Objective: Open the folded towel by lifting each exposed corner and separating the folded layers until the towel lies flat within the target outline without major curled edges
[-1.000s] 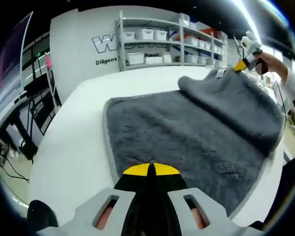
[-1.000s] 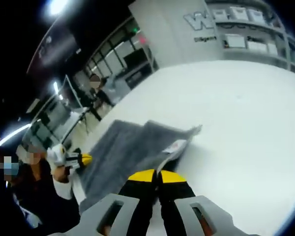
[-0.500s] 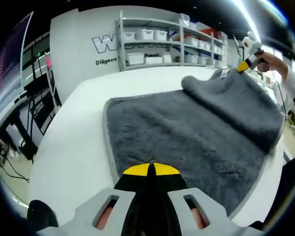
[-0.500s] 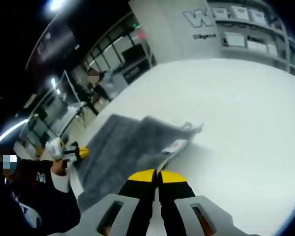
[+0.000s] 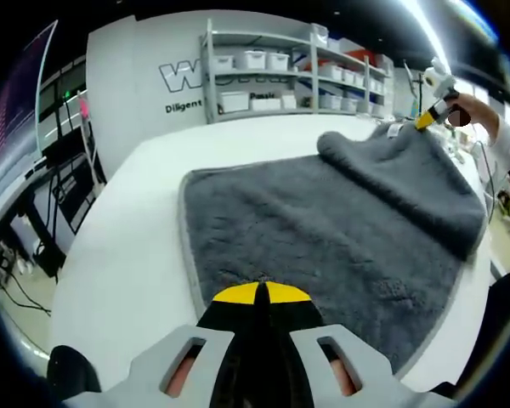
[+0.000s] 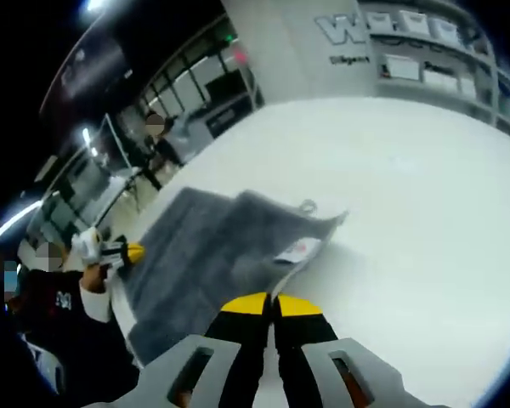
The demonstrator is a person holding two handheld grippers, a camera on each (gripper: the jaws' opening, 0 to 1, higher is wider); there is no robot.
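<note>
The grey towel (image 5: 323,229) was spread on the white counter (image 5: 127,246), with its far right part folded back over itself. It was judged soft, limp and thick-piled, light enough to lift by one corner yet prone to sag and curl at the edges. The best hold was judged to be the folded layer's corner near the white label (image 6: 296,251). The right gripper (image 6: 272,299) had its jaws clamped on that corner, and the left gripper (image 5: 262,293) had its jaws closed on the near edge. In the left gripper view the towel's long axis was seen to run from the near edge away towards the shelving (image 5: 272,76).
</note>
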